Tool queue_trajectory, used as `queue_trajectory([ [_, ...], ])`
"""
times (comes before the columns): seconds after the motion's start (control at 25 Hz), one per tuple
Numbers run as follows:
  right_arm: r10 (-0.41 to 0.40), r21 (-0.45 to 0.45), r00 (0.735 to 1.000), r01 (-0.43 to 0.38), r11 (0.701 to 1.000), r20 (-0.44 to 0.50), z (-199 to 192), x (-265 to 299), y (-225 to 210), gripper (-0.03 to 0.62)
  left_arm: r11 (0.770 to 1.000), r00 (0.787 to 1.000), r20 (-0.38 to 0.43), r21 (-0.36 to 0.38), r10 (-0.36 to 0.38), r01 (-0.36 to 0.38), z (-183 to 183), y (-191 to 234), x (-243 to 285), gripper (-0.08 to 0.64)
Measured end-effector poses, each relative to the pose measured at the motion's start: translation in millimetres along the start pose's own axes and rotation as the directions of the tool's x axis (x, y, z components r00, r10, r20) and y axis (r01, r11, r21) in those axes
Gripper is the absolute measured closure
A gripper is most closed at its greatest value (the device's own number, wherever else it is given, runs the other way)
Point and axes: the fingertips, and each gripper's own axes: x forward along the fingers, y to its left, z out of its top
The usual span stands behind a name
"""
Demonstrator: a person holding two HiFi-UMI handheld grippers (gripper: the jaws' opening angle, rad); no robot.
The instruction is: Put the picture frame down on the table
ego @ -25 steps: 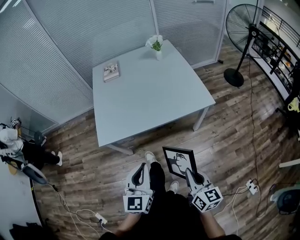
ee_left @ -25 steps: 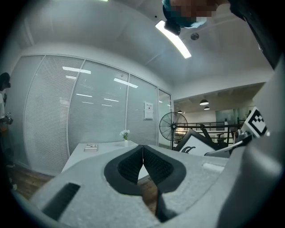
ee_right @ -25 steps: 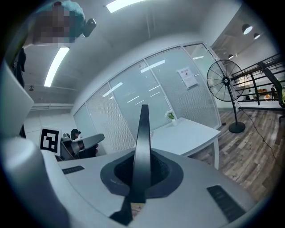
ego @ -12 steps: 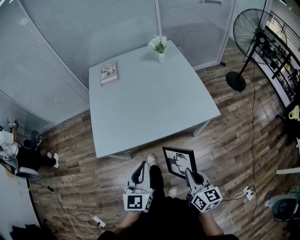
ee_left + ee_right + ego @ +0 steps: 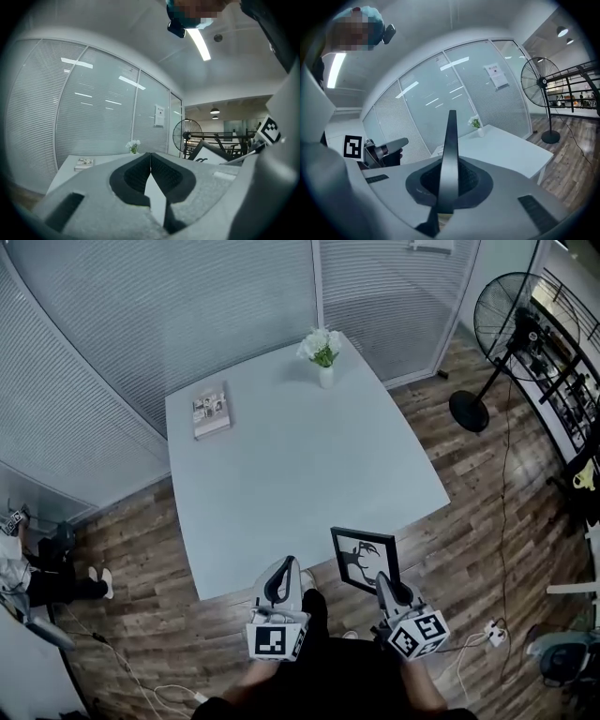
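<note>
Grips a black rectangular picture frame [image 5: 364,559] [image 5: 450,150] in the right gripper [image 5: 384,579] [image 5: 449,183], upright and edge-on between clamped jaws, just off the near edge of the pale grey square table [image 5: 300,465], not resting on it. Shows the left gripper [image 5: 278,580] [image 5: 150,174] pinched together on nothing, just left. Far on the table: white vase of white flowers [image 5: 322,354], small flat book [image 5: 211,409].

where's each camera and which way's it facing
Head view: on the head, steeply down at the table; left claw, right claw, legs show.
Left gripper view: on that claw, facing over the table; shut empty jaws show.
Right gripper view: on that claw, facing the table; jaws clamp the picture frame.
All share the flowers.
</note>
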Motion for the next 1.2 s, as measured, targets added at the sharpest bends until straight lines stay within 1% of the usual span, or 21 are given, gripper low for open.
queue_trajectory([
  [0.16, 0.0, 0.015, 1.0, 0.0, 1.0, -0.002, 17, 49, 5, 0.574, 1.0, 0.999, -0.04, 0.0, -0.02, 0.02, -1, 32, 32, 0.543],
  [0.28, 0.008, 0.023, 1.0, -0.008, 1.0, -0.004, 29, 83, 11, 0.574, 1.0, 1.0, -0.024, -0.005, -0.011, 0.011, 0, 60, 54, 0.543],
  [0.4, 0.012, 0.03, 1.0, -0.012, 0.999, -0.003, 38, 113, 16, 0.574, 1.0, 0.999, -0.036, -0.008, -0.026, 0.026, 5, 83, 70, 0.543],
  [0.52, 0.01, 0.038, 1.0, -0.01, 0.999, -0.004, 45, 134, 17, 0.574, 1.0, 1.0, 0.0, -0.016, -0.023, 0.023, 13, 102, 84, 0.543],
  [0.68, 0.011, 0.048, 1.0, -0.01, 0.999, -0.013, 49, 153, 14, 0.574, 0.999, 1.0, 0.007, -0.032, -0.017, 0.017, 8, 117, 94, 0.543],
  [0.96, 0.052, 0.069, 0.998, -0.051, 0.996, -0.018, 65, 204, 1, 0.574, 0.998, 0.998, -0.059, -0.059, -0.018, 0.014, -1, 129, 120, 0.543],
  [1.08, 0.081, 0.08, 0.996, -0.079, 0.994, -0.026, 71, 228, -4, 0.574, 0.998, 0.999, -0.049, -0.056, -0.009, 0.007, 1, 137, 134, 0.543],
  [1.2, 0.095, 0.097, 0.995, -0.092, 0.991, -0.035, 77, 250, -14, 0.574, 0.998, 0.999, -0.033, -0.069, 0.002, -0.005, 6, 143, 151, 0.543],
])
